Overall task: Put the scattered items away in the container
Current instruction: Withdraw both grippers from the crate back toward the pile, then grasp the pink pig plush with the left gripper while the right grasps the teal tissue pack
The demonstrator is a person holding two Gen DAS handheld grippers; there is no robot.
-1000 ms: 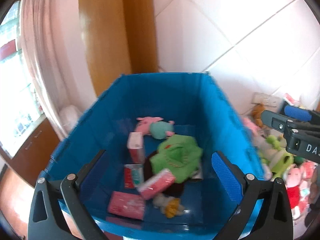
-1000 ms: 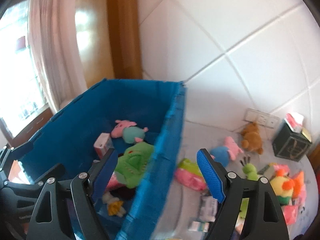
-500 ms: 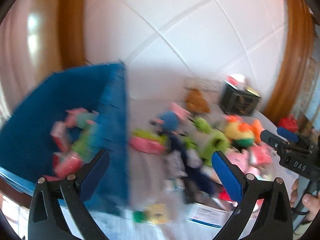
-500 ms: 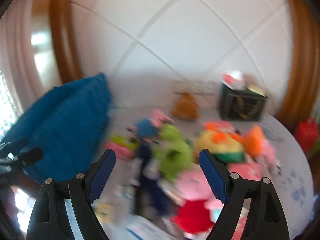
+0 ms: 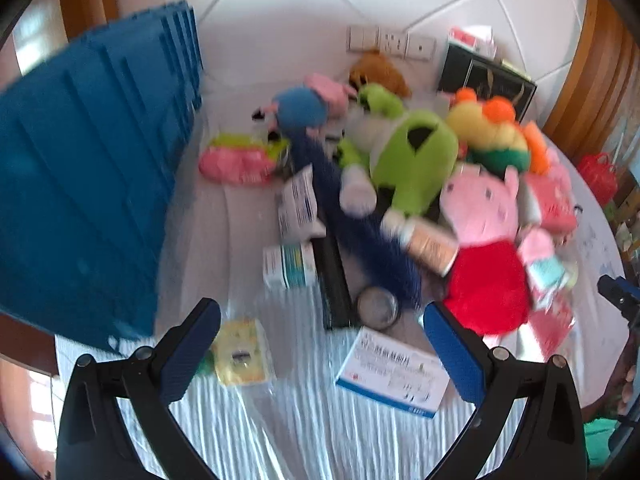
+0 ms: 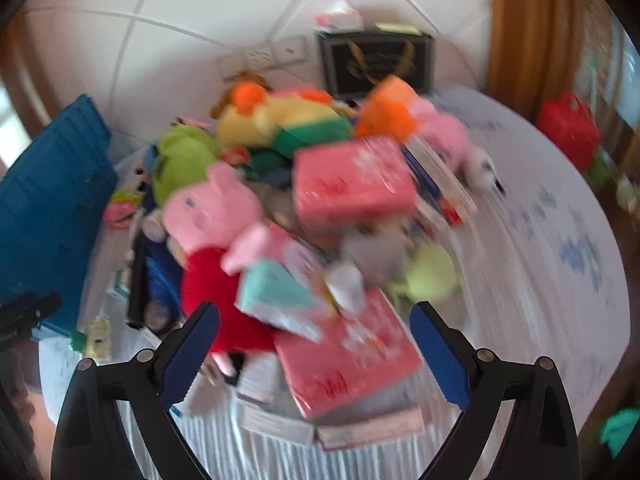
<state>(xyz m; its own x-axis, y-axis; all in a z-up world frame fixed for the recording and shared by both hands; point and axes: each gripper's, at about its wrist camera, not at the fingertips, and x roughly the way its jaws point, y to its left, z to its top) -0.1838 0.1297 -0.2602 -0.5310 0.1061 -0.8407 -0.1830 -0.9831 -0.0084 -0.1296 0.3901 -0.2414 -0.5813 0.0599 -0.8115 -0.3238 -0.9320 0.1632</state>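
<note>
Now the right claw (image 6: 314,346), jaws opening and empty, should drop squarely over the pink box (image 6: 348,356) (right of the blue crate (image 6: 52,200)); left claw (image 5: 320,354) hangs wide, empty.

The blue crate (image 5: 88,184) is looking like ribbed matt plastic, and the desk (image 5: 312,432) is wearing a white ribbed cloth. The pig toy (image 5: 486,216) at 3 o'clock is looking soft and plush, the pink pack (image 6: 352,184) is shining in glossy wrap, and the white box (image 5: 394,370) is looking like smooth cardboard.
</note>
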